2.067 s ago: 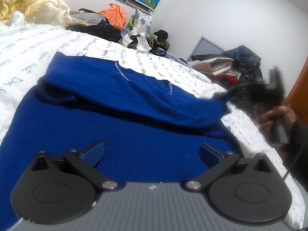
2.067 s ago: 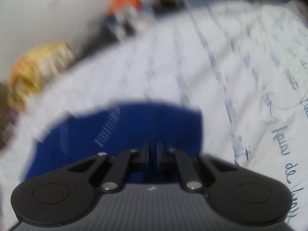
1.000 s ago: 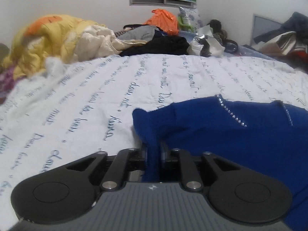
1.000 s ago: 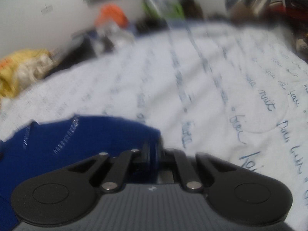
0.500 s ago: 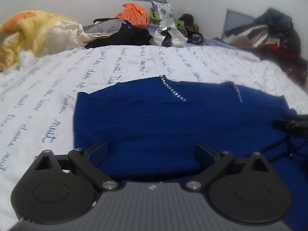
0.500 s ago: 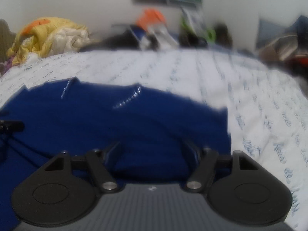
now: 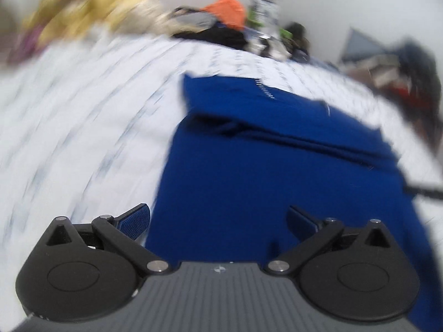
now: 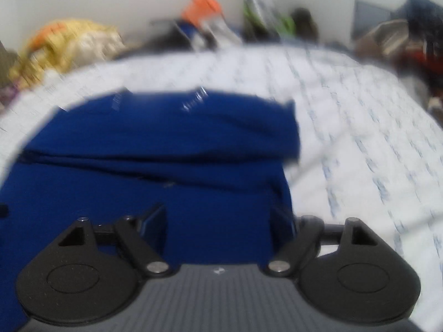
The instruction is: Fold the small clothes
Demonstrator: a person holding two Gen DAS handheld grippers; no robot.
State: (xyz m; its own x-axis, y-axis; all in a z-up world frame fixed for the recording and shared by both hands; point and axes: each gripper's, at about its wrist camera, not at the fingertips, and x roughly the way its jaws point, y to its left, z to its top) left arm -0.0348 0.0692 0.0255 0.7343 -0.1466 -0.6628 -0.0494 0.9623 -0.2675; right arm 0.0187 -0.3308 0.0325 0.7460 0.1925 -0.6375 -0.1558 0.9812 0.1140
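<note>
A dark blue knit sweater (image 7: 277,171) lies on the white bed, its top part folded down over the body so a fold edge runs across it; it also shows in the right wrist view (image 8: 155,149). A line of small silver studs marks the neckline (image 7: 264,90). My left gripper (image 7: 218,221) is open and empty over the sweater's lower left edge. My right gripper (image 8: 221,221) is open and empty over the sweater's lower right edge. Both views are motion-blurred.
The bed has a white quilt with blue script (image 7: 83,116). A yellow and orange duvet (image 7: 91,8) is piled at the far left. Dark clothes and an orange bag (image 7: 227,8) lie at the head. More clothes are heaped at the right (image 7: 409,69).
Both grippers were shut on the sweater's shoulders a second ago, laid the top down over the body, and opened. Now both have drawn back toward the sweater's lower edge, still open.
</note>
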